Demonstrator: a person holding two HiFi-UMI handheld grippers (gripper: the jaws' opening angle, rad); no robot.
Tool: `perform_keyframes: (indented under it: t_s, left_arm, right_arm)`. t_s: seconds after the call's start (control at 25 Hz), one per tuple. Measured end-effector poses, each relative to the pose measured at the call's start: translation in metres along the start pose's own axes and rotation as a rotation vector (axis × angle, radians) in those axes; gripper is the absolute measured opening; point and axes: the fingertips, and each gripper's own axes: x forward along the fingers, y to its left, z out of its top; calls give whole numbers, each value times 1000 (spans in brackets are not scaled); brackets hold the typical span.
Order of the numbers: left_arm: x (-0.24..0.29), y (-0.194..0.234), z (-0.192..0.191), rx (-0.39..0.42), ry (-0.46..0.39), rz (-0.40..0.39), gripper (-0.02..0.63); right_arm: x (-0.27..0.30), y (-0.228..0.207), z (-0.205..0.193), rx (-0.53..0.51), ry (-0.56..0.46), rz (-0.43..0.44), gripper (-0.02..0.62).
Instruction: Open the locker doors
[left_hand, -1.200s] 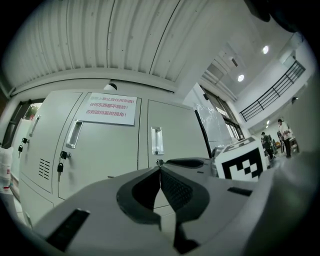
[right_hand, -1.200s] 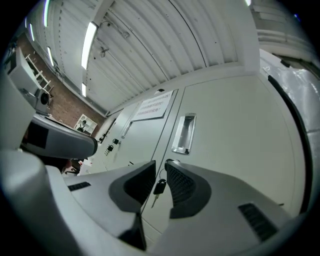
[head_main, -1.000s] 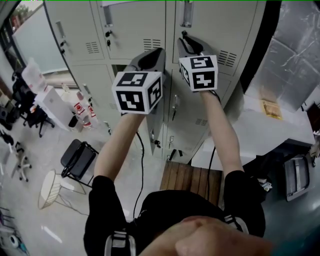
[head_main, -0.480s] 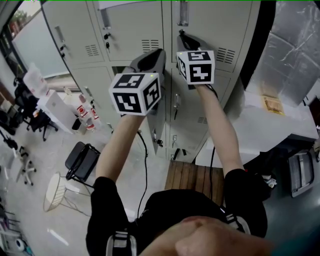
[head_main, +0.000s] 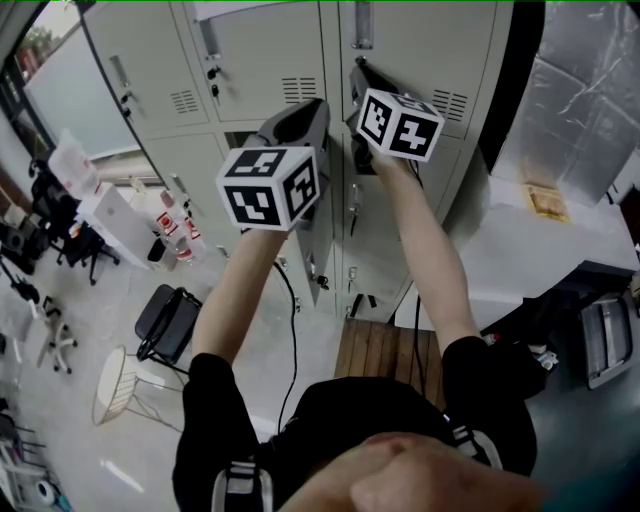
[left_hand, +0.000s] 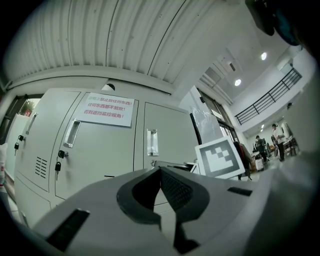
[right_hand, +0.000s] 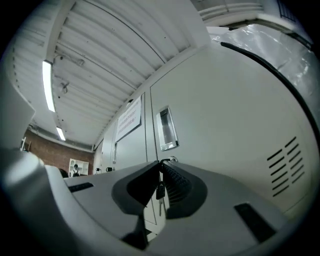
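Grey metal lockers (head_main: 250, 60) stand in front of me, all doors closed. My right gripper (head_main: 357, 68) is at the lock of the upper right door (head_main: 430, 40), rolled to one side. In the right gripper view its jaws (right_hand: 160, 165) are closing, tips pinched on the key in the lock (right_hand: 172, 159), with a second small key (right_hand: 160, 190) dangling between the pads. The door's recessed handle (right_hand: 166, 129) sits just above. My left gripper (head_main: 318, 103) hovers before the middle column, shut with nothing in it (left_hand: 161, 170). A paper notice (left_hand: 106, 109) hangs on an upper door.
A black chair (head_main: 165, 320) and a white wire stool (head_main: 112, 385) stand on the floor at left, with bottles (head_main: 170, 225) by the lockers. A wooden pallet (head_main: 385, 355) lies at the lockers' foot. A white table (head_main: 530, 250) is at right.
The right gripper has moved up to the lock and rolled, its marker cube now tilted. The left gripper has stayed put.
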Motion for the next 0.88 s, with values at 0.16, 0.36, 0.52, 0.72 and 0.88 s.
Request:
perform_keyframes:
  t_s: [0.16,0.36,0.52,0.72,0.88]
  left_arm:
    - [-4,4,0,-3,6,5,9]
    - [-11,11,0,32,13,36,9]
    - [-15,11,3,52,12,39,9]
    - [-19,11,1,57,22,44,9]
    - [-21,12,0,62,25,44,9]
  right_arm:
    - [0,-2,0,83,-29,10,37]
    - [-2,-5,0,222,-66,35,38]
    - [-2,-6,0,335,-93,59,38]
    - [-3,-9,-3,422,-127,85,43]
    - [-3,-6,0,221,-102,34,44]
